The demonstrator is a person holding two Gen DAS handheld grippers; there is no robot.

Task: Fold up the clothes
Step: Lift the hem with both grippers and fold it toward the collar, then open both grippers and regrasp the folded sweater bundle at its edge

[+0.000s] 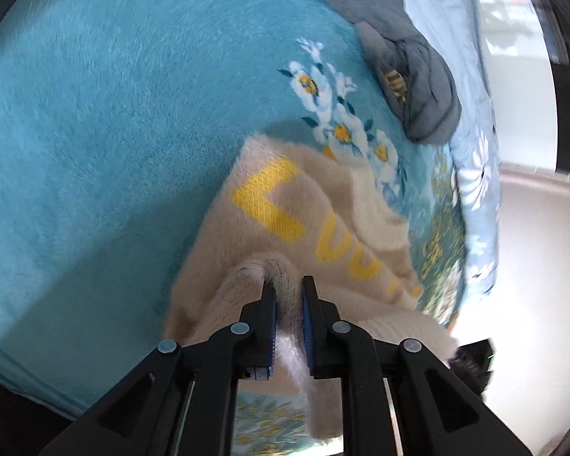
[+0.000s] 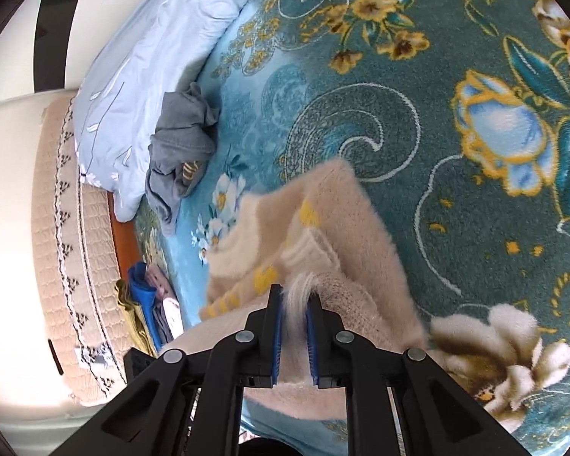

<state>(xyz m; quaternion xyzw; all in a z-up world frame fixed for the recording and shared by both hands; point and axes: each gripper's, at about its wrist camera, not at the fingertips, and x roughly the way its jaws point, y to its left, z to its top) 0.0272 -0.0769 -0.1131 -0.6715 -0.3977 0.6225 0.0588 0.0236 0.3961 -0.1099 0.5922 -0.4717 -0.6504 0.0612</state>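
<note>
**Folding a fuzzy sweater on the bed**

Pinching a bunched fold of knit, the left claw [image 1: 288,285] is closed on the beige sweater [image 1: 269,205]; the right claw [image 2: 295,292] grips another edge. Soft, light and floppy, the sweater likely sags unless held at hems or corners. It lies on the blue blanket [image 1: 114,114], with grey clothes [image 2: 182,152] heaped beyond by the pillow [image 2: 140,76].
</note>
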